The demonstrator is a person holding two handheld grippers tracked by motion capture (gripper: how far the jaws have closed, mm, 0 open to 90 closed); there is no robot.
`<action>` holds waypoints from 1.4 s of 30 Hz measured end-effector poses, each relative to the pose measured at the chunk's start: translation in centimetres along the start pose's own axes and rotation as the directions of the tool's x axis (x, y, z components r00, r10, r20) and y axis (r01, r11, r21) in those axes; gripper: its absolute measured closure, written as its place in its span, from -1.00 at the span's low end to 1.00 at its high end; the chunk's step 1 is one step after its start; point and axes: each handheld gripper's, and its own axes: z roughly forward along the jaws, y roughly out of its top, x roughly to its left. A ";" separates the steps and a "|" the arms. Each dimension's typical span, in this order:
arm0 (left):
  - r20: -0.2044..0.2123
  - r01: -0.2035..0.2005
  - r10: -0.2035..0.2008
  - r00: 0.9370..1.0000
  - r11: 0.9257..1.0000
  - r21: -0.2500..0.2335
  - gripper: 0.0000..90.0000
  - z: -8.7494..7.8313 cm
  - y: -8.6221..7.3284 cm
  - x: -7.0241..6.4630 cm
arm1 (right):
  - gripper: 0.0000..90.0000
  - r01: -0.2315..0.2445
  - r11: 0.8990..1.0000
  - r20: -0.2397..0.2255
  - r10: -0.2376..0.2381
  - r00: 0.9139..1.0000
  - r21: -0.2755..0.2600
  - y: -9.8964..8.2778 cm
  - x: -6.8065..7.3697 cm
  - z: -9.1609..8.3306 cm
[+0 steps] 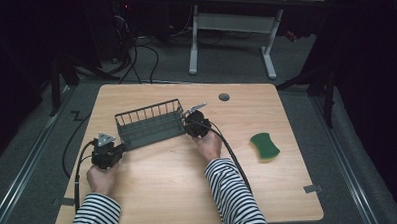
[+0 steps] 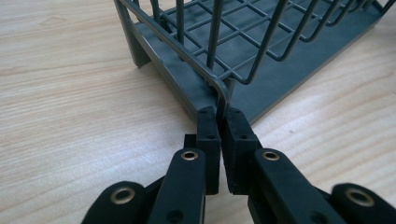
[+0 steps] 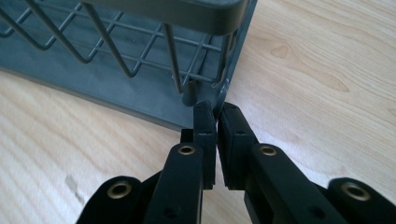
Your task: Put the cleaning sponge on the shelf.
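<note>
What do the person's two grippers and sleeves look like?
Both the left gripper and the right gripper are black, with brass-coloured rivets on their jaws. Each has a grey three-cornered plate on top and a black cable. The sleeves have black-and-white stripes.

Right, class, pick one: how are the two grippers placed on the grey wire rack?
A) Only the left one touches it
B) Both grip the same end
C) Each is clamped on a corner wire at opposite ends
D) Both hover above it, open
C: the left gripper and the right gripper each pinch a corner wire of the rack, at opposite ends.
</note>
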 end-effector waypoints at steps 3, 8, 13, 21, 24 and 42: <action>0.010 -0.028 0.027 1.000 0.999 0.024 0.92 -0.4 -0.1 -0.6 | 0.92 0.019 1.000 -0.002 -0.019 1.000 0.003 -0.4 0.0 -0.4; 0.047 -0.057 0.055 0.997 0.997 0.042 0.92 -1.0 -0.4 -1.7 | 0.92 0.017 1.000 -0.023 -0.017 1.000 -0.005 -1.9 -0.2 -1.5; 0.073 -0.086 0.082 0.994 0.995 0.049 0.92 -1.6 -0.8 -3.1 | 0.92 0.033 0.999 -0.031 -0.033 0.999 0.003 -3.2 -0.4 -2.9; 0.115 -0.125 0.118 0.986 0.991 0.050 0.92 -2.2 -1.5 -5.4 | 0.92 0.029 1.000 -0.046 -0.029 0.999 0.011 -5.8 -0.9 -5.2; 0.135 -0.133 0.125 0.983 0.990 0.046 0.92 -2.5 -1.8 -6.2 | 0.92 0.021 1.000 -0.052 -0.020 0.998 0.013 -6.9 -1.0 -6.1; 0.197 -0.160 0.154 0.968 0.987 0.017 0.91 -3.8 -3.5 -9.6 | 0.91 -0.008 1.000 -0.092 0.007 0.996 -0.017 -12.3 -1.4 -10.1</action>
